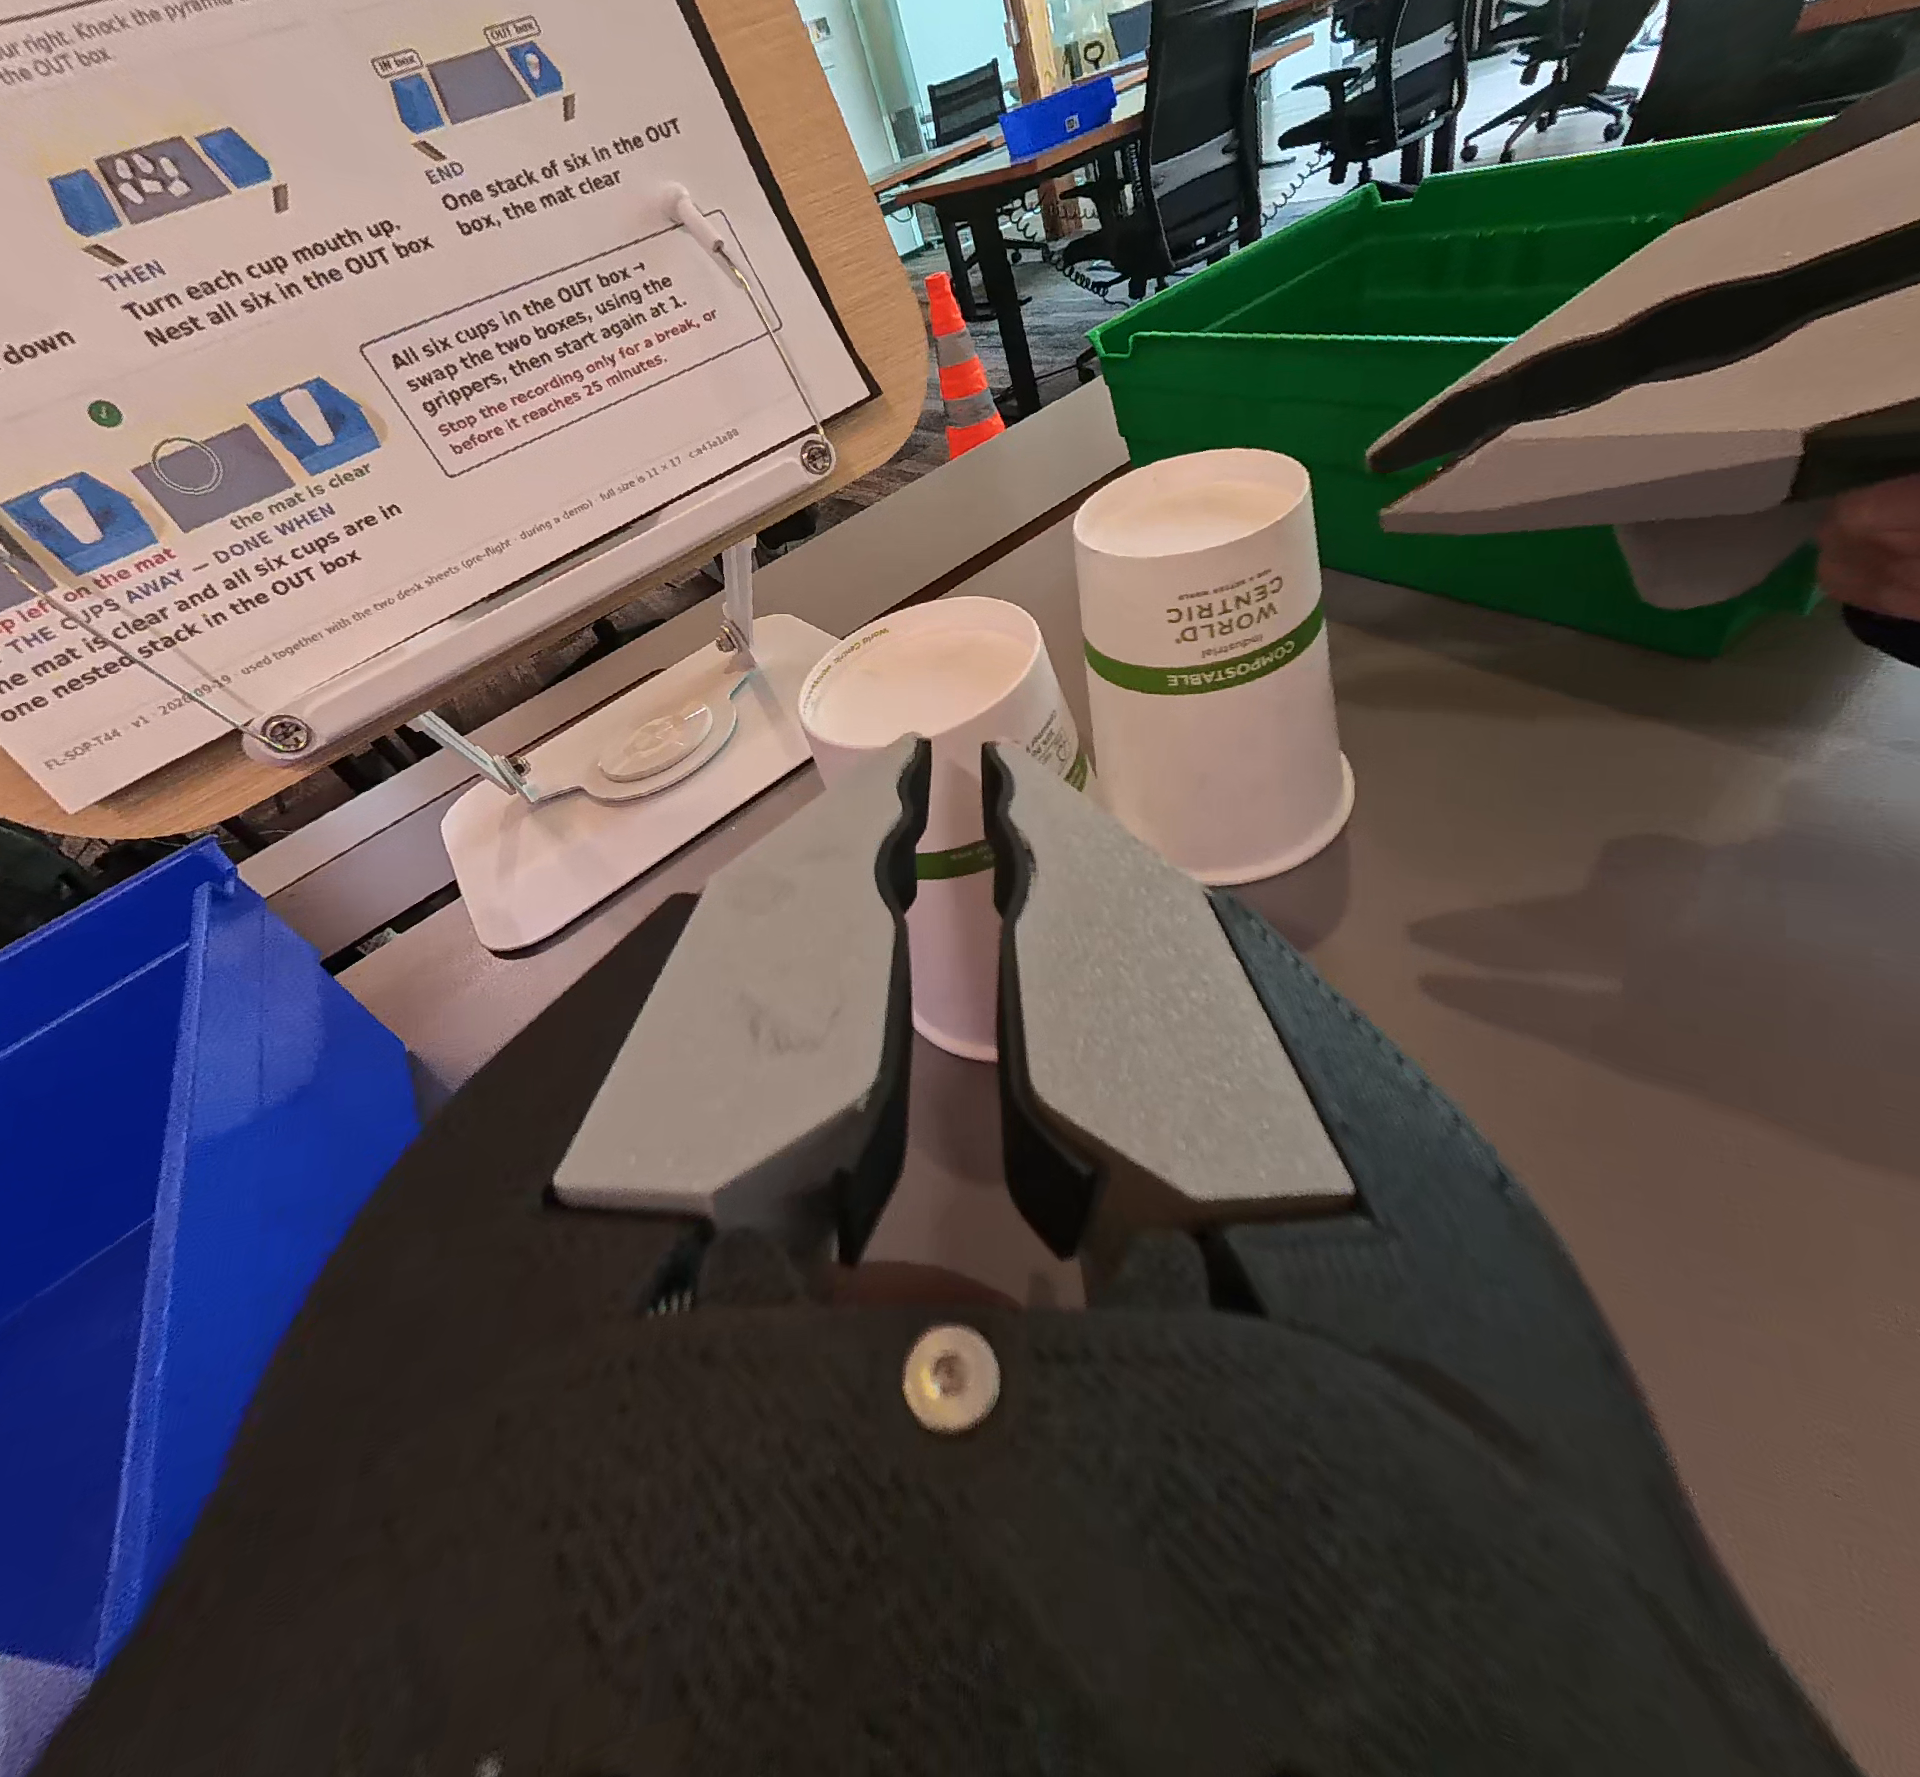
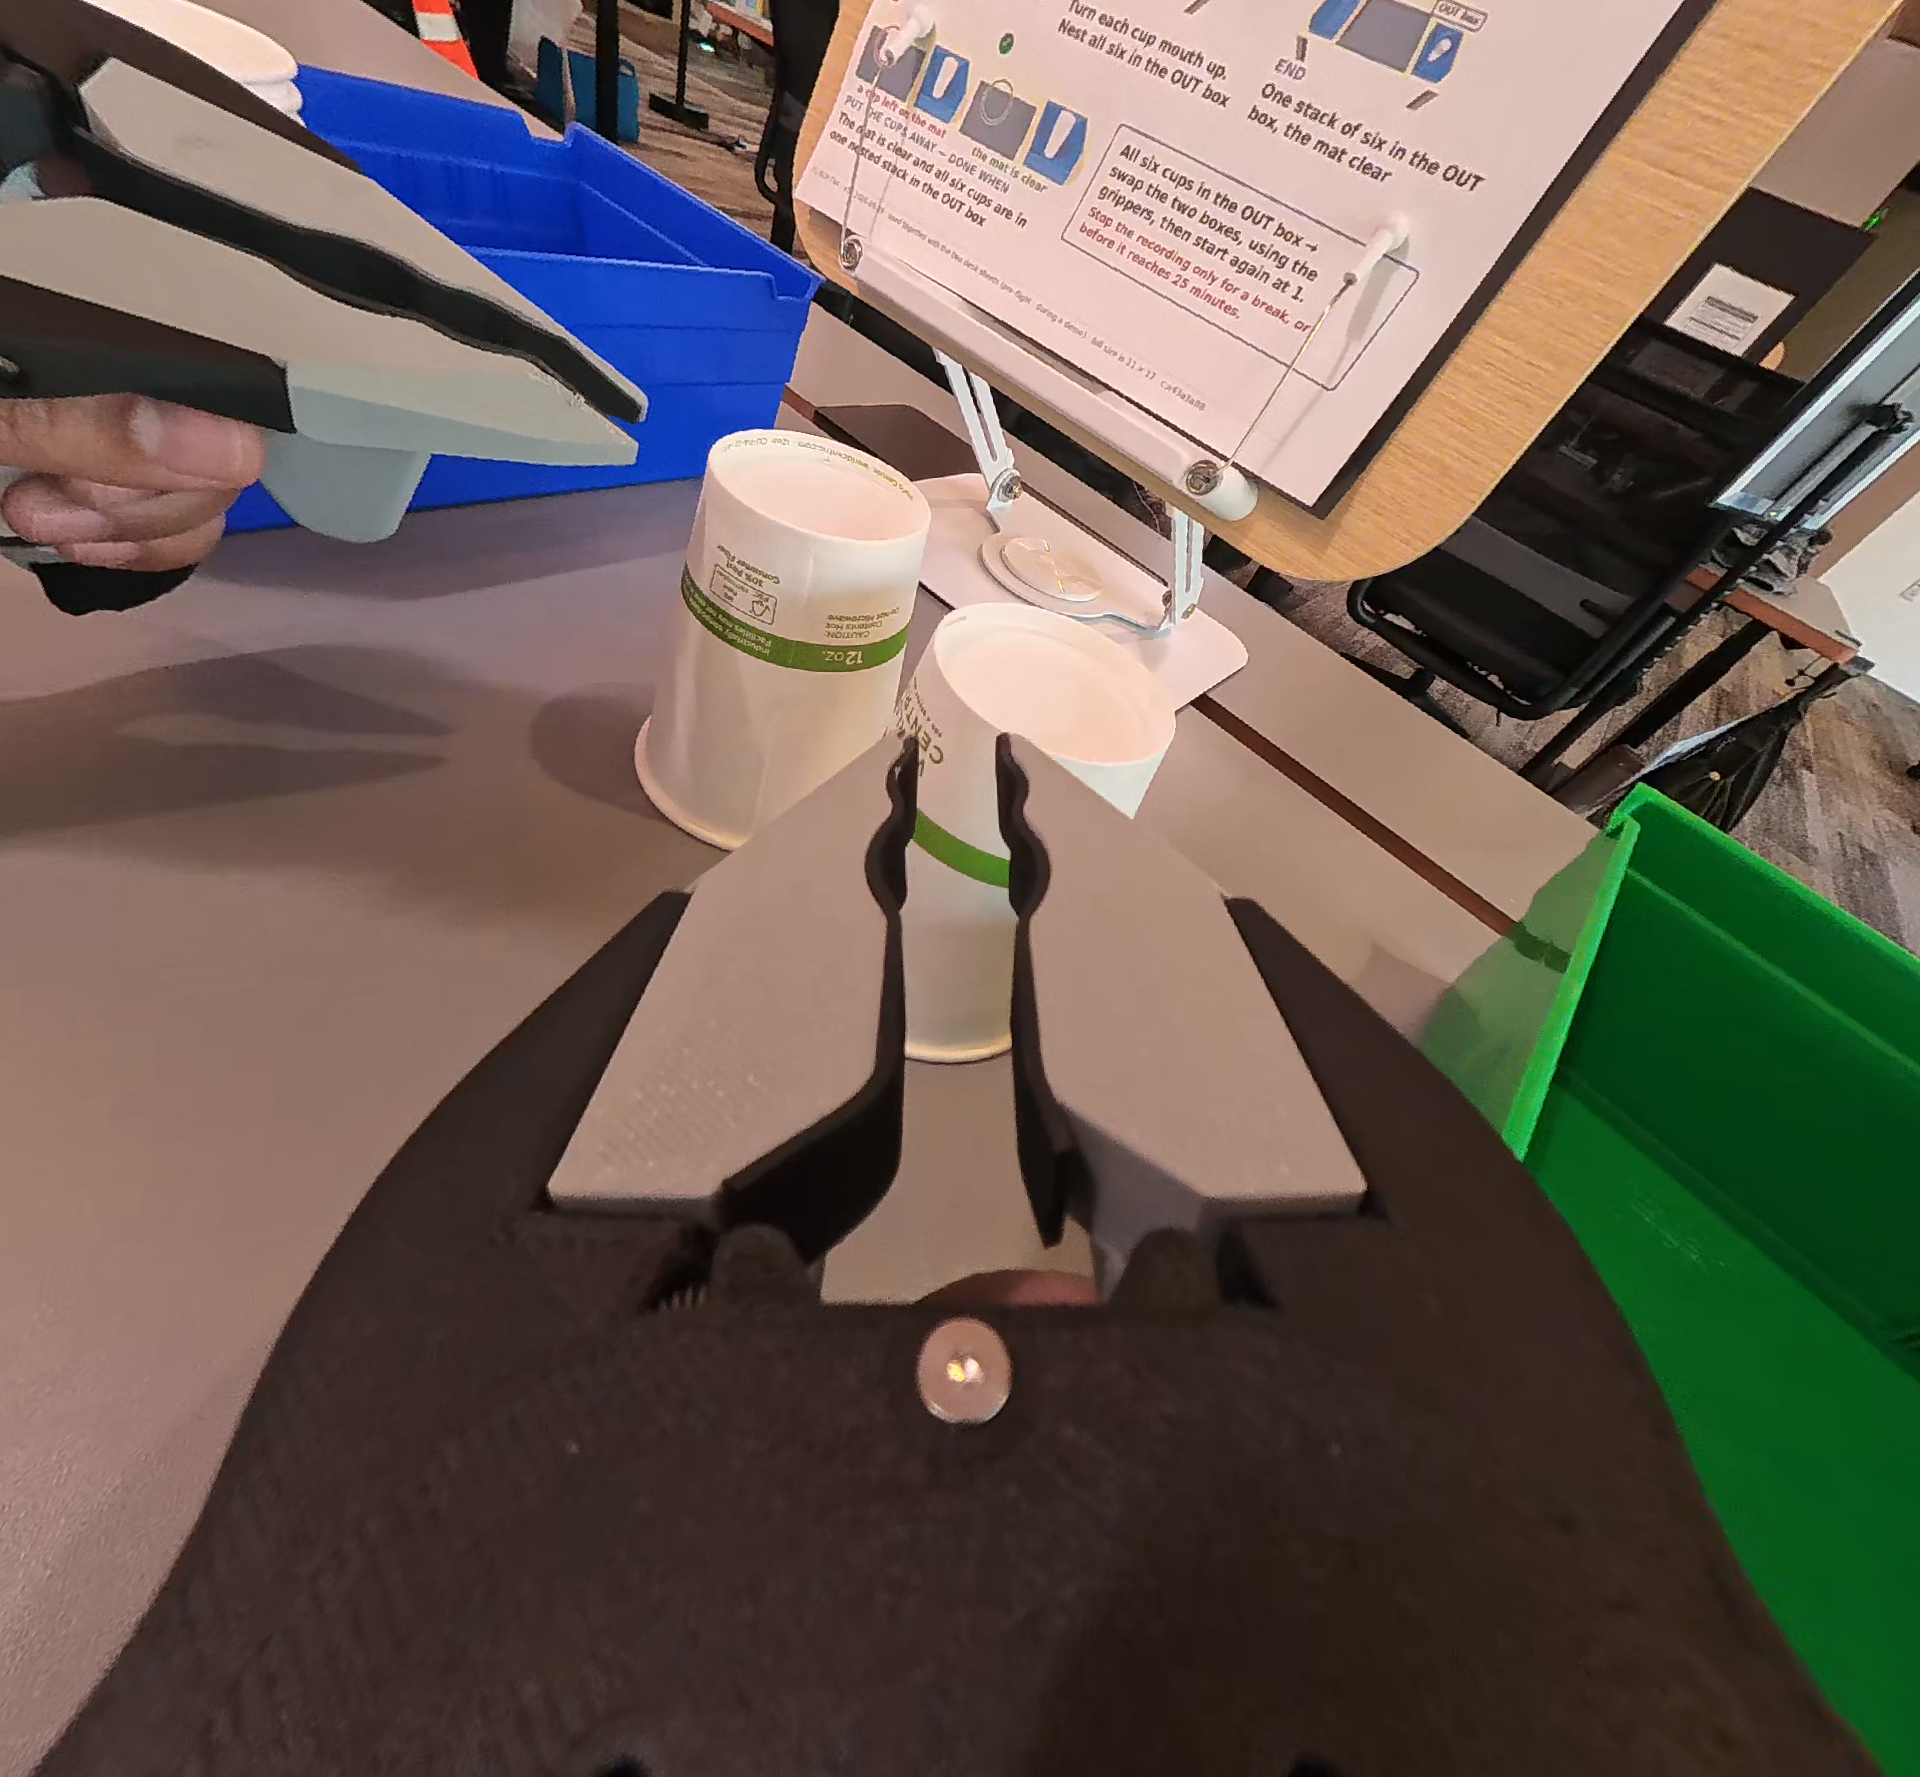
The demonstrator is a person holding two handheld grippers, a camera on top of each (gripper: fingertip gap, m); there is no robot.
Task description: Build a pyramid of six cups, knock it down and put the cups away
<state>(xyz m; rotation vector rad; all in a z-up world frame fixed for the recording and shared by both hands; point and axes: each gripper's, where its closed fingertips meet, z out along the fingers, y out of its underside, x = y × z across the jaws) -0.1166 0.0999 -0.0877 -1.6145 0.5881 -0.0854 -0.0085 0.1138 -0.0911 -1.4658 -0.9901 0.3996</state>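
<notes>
Two white paper cups with a green band stand mouth down on the grey tabletop [image 1: 1558,1000], bases up and long axes vertical. They are just beside each other, in front of the white metal foot [image 1: 540,844] of a wooden document board [image 1: 810,117] that carries a printed instruction sheet [image 1: 312,273].

The left cup [image 1: 925,678] sits directly ahead of the left tool [image 1: 951,756]. The right cup [image 1: 1210,688] sits ahead of the right tool [image 2: 951,751]. Each cup looks tilted in the near view and upright in the far one, possibly because of the wide lens.

A blue plastic bin [image 1: 156,1156] lies at the left edge of the tabletop and a green plastic bin [image 1: 1299,377] at the right, both clear of the cups. Beyond the tabletop are an orange traffic cone [image 1: 961,366], black office chairs [image 1: 1195,117] and long desks.

Each tool's grey fingers cover the lower sides of its own cup, so only a strip of wall and band shows through the slit. Whether the two rims touch cannot be told.

Both tools have their jaws drawn almost together, leaving a slit far narrower than a cup, and neither grips anything. The tips hover at the near edge of each upturned base. In the right wrist view a person's hand [image 2: 125,470] holds the left tool above the tabletop, its tip just above the left cup.
</notes>
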